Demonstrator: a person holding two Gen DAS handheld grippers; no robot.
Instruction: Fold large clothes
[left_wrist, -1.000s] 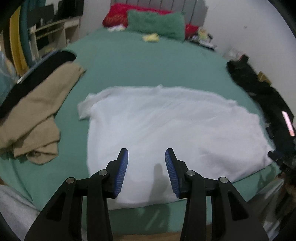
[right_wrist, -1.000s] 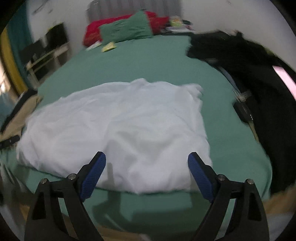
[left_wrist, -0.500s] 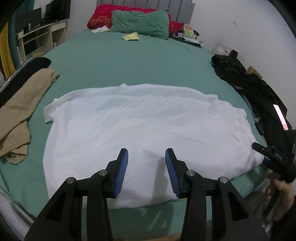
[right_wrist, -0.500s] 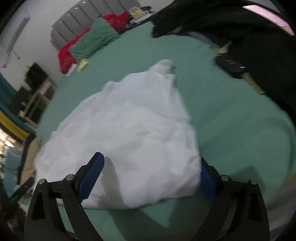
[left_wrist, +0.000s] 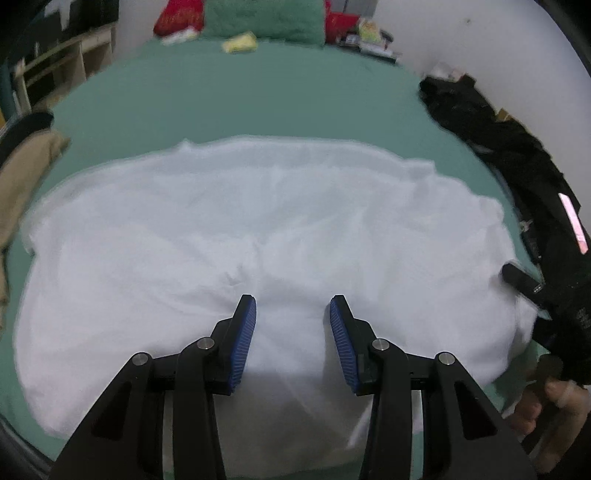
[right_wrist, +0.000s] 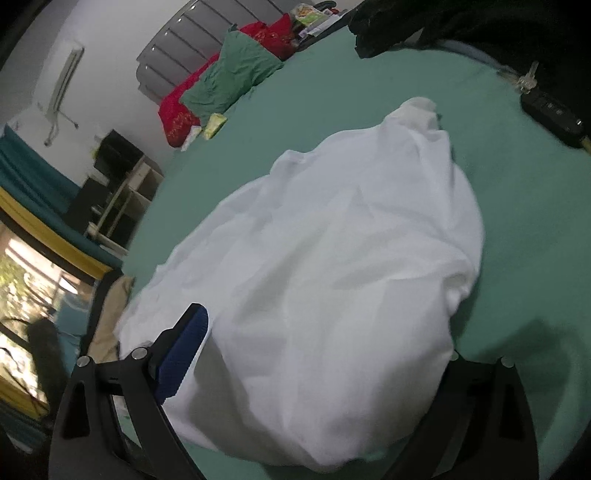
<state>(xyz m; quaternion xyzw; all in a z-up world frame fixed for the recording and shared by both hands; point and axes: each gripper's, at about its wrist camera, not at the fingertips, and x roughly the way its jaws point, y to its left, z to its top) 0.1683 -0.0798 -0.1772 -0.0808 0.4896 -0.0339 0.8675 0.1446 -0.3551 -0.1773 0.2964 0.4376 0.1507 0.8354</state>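
A large white garment (left_wrist: 258, 236) lies spread flat on the green bed (left_wrist: 236, 103). My left gripper (left_wrist: 292, 332) is open and empty, low over the garment's near edge. In the right wrist view the garment (right_wrist: 332, 266) fills the middle. My right gripper (right_wrist: 317, 354) is open wide at the garment's near right corner; the cloth lies between the fingers and hides the right one. In the left wrist view the right gripper shows at the far right edge (left_wrist: 532, 288), at the garment's corner.
Black clothes (left_wrist: 517, 155) lie along the bed's right side, with a key fob (right_wrist: 554, 114) beside them. A tan garment (left_wrist: 22, 173) lies at the left. Green and red pillows (left_wrist: 258, 14) are at the headboard. Shelves (left_wrist: 55, 66) stand at the left.
Both grippers have come lower and closer to the garment. The right gripper has tilted and swung to the garment's right corner, with cloth now between its open fingers.
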